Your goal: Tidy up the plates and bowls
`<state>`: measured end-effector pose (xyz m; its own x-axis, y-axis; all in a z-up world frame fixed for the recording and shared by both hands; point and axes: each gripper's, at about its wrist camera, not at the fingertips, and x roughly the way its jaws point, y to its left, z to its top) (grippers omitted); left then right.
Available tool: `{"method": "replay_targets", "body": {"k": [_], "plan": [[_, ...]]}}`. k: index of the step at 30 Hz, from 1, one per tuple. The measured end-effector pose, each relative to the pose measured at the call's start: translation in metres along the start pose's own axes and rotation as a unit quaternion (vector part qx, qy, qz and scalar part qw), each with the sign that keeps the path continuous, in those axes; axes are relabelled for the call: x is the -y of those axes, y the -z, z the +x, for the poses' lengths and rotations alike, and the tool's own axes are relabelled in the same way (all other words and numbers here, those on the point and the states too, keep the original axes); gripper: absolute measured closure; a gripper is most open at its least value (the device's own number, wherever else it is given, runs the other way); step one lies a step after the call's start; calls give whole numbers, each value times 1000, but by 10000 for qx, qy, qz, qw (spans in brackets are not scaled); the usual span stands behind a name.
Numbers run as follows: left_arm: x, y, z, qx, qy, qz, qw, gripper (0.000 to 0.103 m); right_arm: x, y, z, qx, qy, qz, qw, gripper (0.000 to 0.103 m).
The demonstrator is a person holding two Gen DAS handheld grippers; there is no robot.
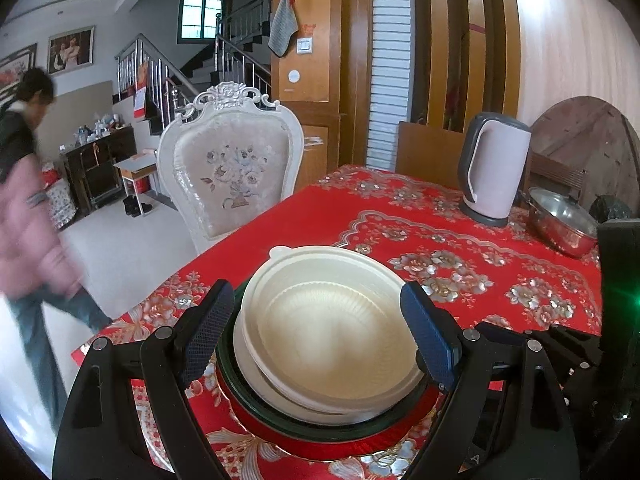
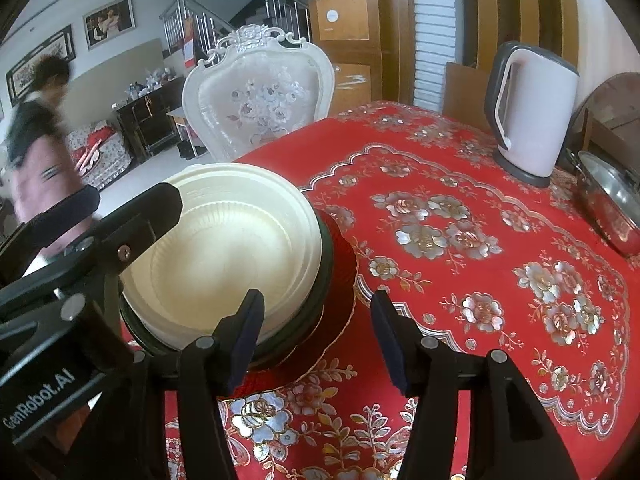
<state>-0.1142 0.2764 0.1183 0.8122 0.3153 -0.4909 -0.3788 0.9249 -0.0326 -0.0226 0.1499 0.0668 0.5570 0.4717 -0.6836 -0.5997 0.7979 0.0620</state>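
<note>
Cream bowls [image 1: 332, 340] sit nested on a dark green plate [image 1: 320, 428], which rests on a red plate [image 1: 344, 450] on the red floral tablecloth. My left gripper [image 1: 318, 292] is open wide, its fingers standing on either side of the top bowl without pressing it. The right wrist view shows one of its fingers [image 2: 160, 204] over the bowl's far rim. My right gripper [image 2: 317, 298] is open at the stack's right edge. Its left pad is in front of the bowls [image 2: 224, 248] and green plate [image 2: 326, 264]. Only the red plate's rim [image 2: 340, 320] and cloth lie between its fingers.
A white kettle [image 2: 532, 108] and a steel pot [image 2: 612, 204] stand at the table's far right. A white carved chair [image 2: 260, 96] faces the far edge. A person [image 1: 24, 200] walks across the room at left. The table's left edge runs close to the stack.
</note>
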Motion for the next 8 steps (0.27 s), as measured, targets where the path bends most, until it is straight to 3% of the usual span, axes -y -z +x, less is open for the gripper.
{"method": "replay_targets", "body": {"k": [8], "plan": [[4,2,-8,129,-124,51,9998,17,-2,2,-4,40,-29,-27,10000,46]]}}
